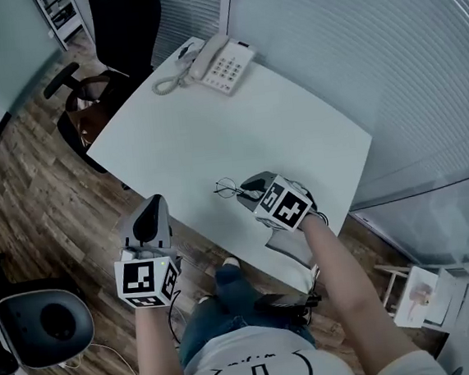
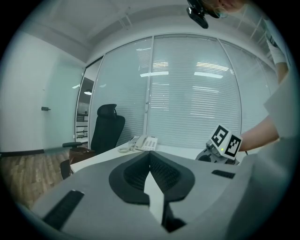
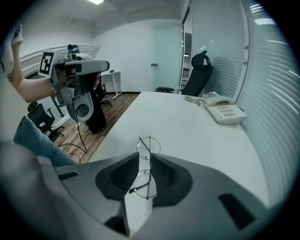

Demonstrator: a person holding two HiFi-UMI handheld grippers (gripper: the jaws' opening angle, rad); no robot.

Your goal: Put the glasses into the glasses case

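At the right gripper [image 3: 145, 157]: jaws drawn in to a narrow slot but not clamped, straddling the one pair of glasses [image 1: 227, 189], with a strip of white tabletop showing in the slot beside the thin wire frame. Of the two round lenses, one between the pads, the other just past the tips. Resting on the white table [image 1: 211, 119], close to its near edge, on the side toward the person. At the left gripper [image 1: 148, 219]: jaws pressed together with nothing between them, held off the table's near-left edge above the wood floor [image 1: 30, 202], well apart from the glasses. Two grippers in all, one marker cube on each. Further out: one telephone [image 1: 222, 62] with a coiled cord at the far corner, well apart from the glasses, and a wide stretch of bare tabletop between the two, open on every side of the frame except the near edge. Beyond the far-left edge, one black office chair [image 1: 124, 24] with one brown bag [image 1: 93, 105] on its seat. Along the table's right edge, a glass wall with closed blinds [image 1: 371, 62], leaving little room on that side; open floor along the left edge.
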